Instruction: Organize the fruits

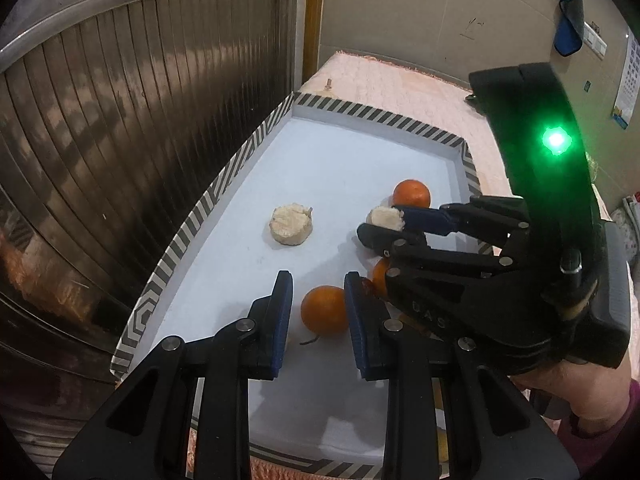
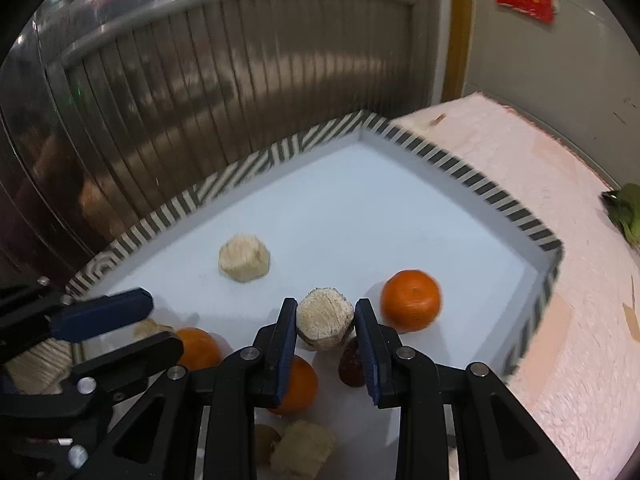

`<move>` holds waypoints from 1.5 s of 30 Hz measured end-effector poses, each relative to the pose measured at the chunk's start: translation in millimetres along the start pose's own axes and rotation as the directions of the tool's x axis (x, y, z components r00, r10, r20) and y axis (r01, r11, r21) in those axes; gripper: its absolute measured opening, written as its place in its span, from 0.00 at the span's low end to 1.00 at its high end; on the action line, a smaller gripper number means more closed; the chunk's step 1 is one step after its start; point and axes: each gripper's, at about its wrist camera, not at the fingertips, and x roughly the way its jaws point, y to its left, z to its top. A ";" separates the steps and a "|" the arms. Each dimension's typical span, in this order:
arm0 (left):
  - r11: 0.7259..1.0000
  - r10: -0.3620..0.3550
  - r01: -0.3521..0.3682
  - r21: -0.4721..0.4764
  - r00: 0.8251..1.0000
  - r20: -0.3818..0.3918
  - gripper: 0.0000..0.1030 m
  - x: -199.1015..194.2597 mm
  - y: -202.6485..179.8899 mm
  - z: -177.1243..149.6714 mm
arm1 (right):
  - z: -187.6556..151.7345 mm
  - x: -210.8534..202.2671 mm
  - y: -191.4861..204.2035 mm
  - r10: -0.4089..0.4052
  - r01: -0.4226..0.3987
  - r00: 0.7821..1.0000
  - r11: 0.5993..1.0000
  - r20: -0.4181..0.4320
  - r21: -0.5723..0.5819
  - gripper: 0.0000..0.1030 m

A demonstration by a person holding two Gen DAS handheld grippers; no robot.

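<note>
A white tray with a striped rim holds the fruit. My right gripper is shut on a pale fibrous chunk and holds it above the tray floor. A second pale chunk lies near the tray's middle. An orange sits near the right wall. My left gripper is open, its jaws over another orange. A third orange and a dark red fruit lie under the right gripper.
The tray rests on a pink-covered table beside a ribbed metal shutter. More pale and brown pieces lie at the tray's near end. A green leafy item lies on the table at the right.
</note>
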 end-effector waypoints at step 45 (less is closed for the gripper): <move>0.999 0.025 -0.028 0.020 0.987 0.160 0.67 -53.4 -43.8 -27.7 | -108.8 -153.5 -22.3 -0.120 0.052 0.947 0.973 0.299 0.225 0.68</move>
